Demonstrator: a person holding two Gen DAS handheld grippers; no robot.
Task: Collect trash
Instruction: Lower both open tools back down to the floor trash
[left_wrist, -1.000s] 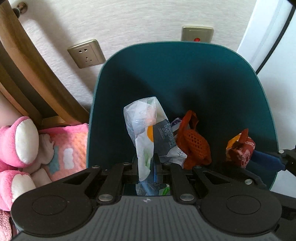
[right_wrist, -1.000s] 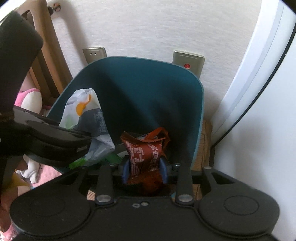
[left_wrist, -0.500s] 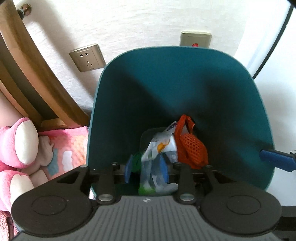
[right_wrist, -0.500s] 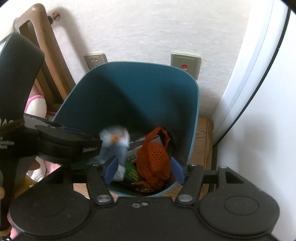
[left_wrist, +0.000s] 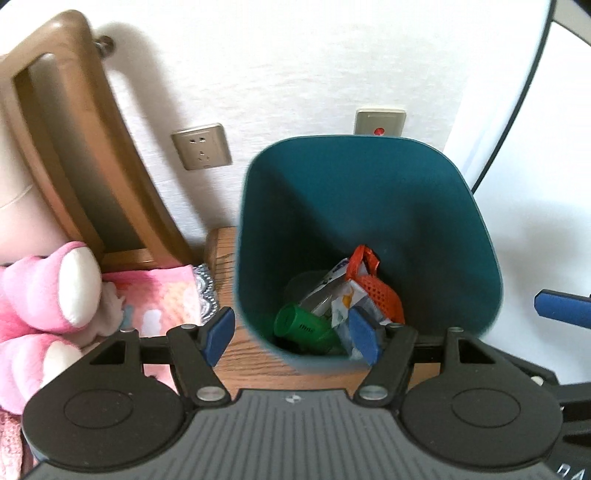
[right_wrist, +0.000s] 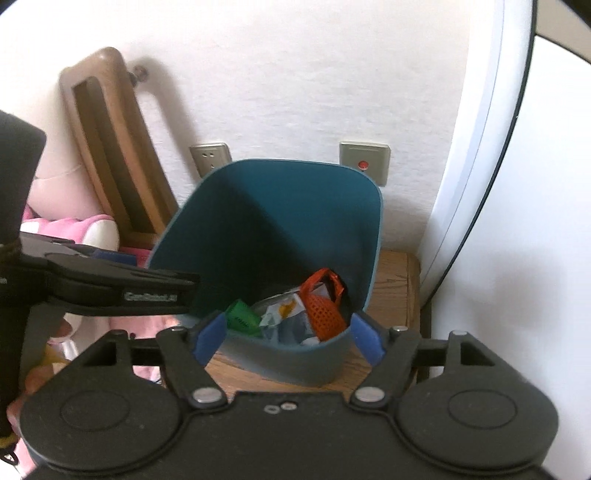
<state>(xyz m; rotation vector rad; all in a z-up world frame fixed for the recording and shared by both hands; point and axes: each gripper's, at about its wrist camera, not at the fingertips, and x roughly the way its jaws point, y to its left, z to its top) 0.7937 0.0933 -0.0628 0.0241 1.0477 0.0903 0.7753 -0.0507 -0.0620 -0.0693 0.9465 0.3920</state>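
Both grippers, left (left_wrist: 293, 334) and right (right_wrist: 290, 339), stand released and empty above the near rim of the teal bin (left_wrist: 369, 206). Inside lie an orange net (left_wrist: 380, 291), a white wrapper (left_wrist: 345, 301) and a green item (left_wrist: 303, 326), its print unreadable. The left tool's side lettering is too blurred to read.

left gripper (left_wrist: 291, 334) and right gripper (right_wrist: 288, 339): black ribbed bodies (round pivot discs); silver screws; blue finger pads (left_wrist: 364, 338).

The teal bin's (left_wrist: 369, 192) near wall hides part of the green wrapper (left_wrist: 303, 326).
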